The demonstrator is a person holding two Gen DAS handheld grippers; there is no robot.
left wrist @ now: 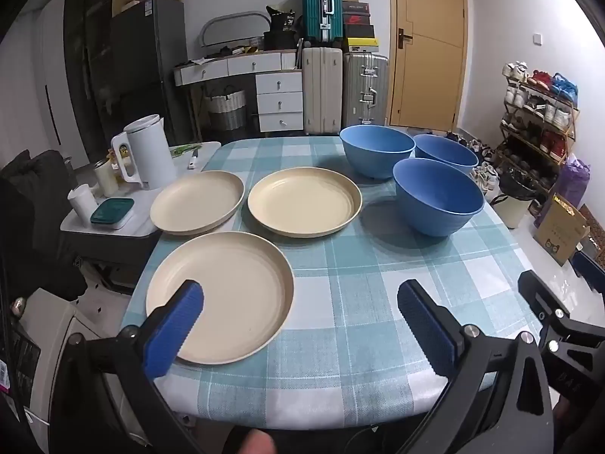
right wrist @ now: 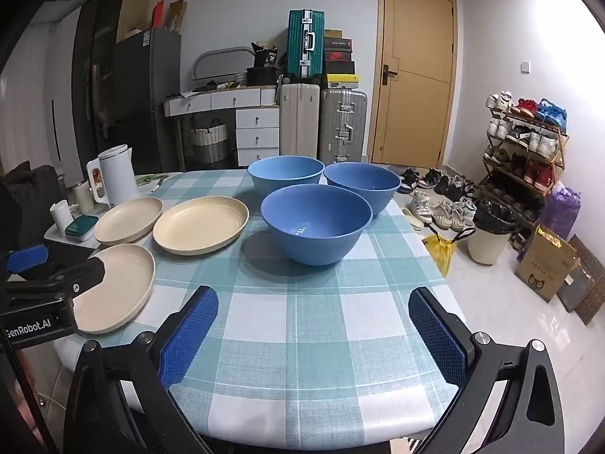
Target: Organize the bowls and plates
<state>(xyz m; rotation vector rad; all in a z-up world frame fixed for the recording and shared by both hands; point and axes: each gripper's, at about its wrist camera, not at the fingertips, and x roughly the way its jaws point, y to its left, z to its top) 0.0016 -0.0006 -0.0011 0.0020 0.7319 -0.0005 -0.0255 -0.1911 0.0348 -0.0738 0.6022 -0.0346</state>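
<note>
Left gripper (left wrist: 300,314) hung over the near table edge, jaws spread wide, nothing between them; its left blue pad overlapped the near plate (left wrist: 227,295) at about 8 o'clock of the rim in view, contact unclear. Right gripper (right wrist: 314,325) likewise stood fully apart and empty above bare checked cloth, with the near bowl (right wrist: 315,223) at 12 o'clock from it, well apart. Three cream plates sat in a loose triangle on the left half of the table (left wrist: 378,302): near plate, far-left plate (left wrist: 196,202) at 11 o'clock from it, middle plate (left wrist: 304,200) at 1 o'clock. Far-left and middle plates were just beside each other; cannot tell if the rims touched. Three blue bowls clustered on the right half: near bowl, back-left bowl (right wrist: 285,174) at 11 o'clock, back-right bowl (right wrist: 363,185) at 1 o'clock, all close together. Plates were round, shallow, matte cream with raised rims and faint concentric rings. Bowls were deep, round, smooth matte blue, upright and empty. Tablecloth was teal-and-white plaid, woven-looking. Gripper pads were blue with ribbed texture, on black frames. A white kettle (left wrist: 145,151) stood on a side surface at 10 o'clock from the plates.
</note>
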